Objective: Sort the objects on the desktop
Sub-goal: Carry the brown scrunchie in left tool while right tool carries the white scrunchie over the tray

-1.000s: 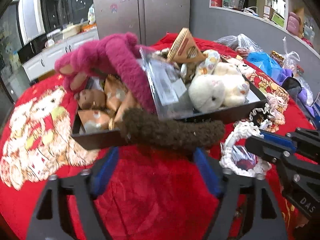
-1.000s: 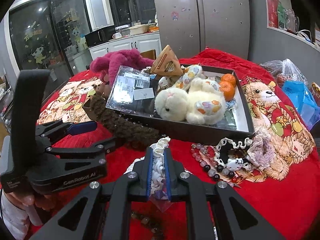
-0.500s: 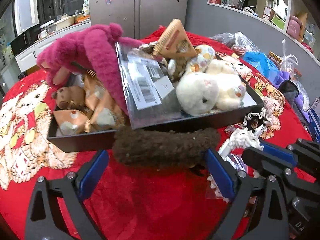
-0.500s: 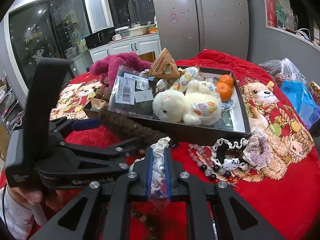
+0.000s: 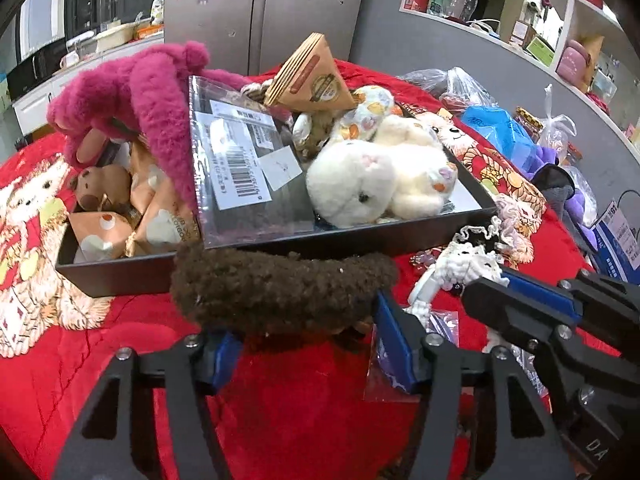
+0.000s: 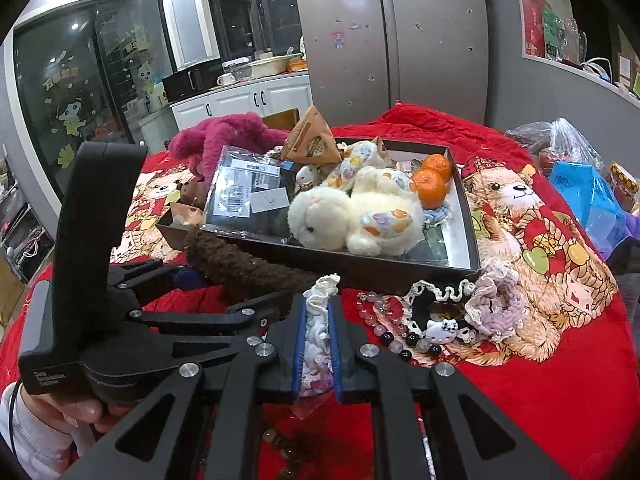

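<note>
The left hand-held gripper [image 5: 306, 354], wider earlier, is now closing around the brown fuzzy headband [image 5: 280, 290].

"DA" on right tool [image 5: 592, 446]; barcode label on clear pack [image 5: 240, 176], digits too small; other print unreadable.

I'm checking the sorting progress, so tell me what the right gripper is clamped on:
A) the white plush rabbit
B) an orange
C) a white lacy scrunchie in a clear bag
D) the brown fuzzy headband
C: in the right wrist view the right gripper has its blue pads pressed on the white lacy scrunchie, while the oranges sit in the black tray.
</note>
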Motion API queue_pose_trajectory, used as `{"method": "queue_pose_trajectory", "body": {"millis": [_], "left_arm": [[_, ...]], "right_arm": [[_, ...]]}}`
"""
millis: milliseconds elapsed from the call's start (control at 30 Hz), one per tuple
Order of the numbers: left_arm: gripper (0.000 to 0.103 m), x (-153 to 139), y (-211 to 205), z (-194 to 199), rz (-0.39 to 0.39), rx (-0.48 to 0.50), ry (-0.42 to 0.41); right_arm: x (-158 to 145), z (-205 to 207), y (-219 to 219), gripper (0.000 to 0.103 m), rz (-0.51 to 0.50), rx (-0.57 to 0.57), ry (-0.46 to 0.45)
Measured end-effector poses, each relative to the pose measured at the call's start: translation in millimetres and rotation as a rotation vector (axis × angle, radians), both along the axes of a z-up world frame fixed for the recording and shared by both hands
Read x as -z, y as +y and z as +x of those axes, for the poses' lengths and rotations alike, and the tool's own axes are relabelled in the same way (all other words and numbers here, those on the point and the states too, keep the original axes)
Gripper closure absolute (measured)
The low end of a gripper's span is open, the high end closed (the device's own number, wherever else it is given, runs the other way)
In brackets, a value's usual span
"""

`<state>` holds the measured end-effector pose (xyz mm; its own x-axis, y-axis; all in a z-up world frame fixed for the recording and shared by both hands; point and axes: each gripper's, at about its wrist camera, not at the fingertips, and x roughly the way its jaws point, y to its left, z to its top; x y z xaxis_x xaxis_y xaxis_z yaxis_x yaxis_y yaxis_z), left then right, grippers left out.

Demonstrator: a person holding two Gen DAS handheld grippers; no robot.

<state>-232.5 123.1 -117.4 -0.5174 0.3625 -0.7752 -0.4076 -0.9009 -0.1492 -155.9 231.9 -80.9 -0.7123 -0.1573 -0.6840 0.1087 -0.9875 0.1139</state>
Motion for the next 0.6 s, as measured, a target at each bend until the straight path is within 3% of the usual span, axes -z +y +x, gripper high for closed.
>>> {"method": "queue_pose_trajectory", "body": {"millis": [133, 200, 300, 600], "left_arm": [[0.056, -13.6, -4.5, 6.3, 0.04, -0.006, 0.015], [0.075, -23.6, -4.9, 11.2, 0.037, -0.002, 0.042], [0.077, -34.0, -9.0, 17.0, 0.003, -0.033, 0.088], [0.084, -55.2, -28.7, 31.5, 0.01, -0.083, 0.131]], "right_arm": [[-4.2, 2.5, -0.8, 0.092, 0.002, -0.006, 0.015], [-6.7, 4.0, 0.8, 0.092, -0.001, -0.002, 0.023], [-11.2, 7.0, 3.1, 0.092, -0.008, 0.002, 0.038], [-26.5, 17.0, 2.7, 0.092, -0.025, -0.007, 0.086]]}}
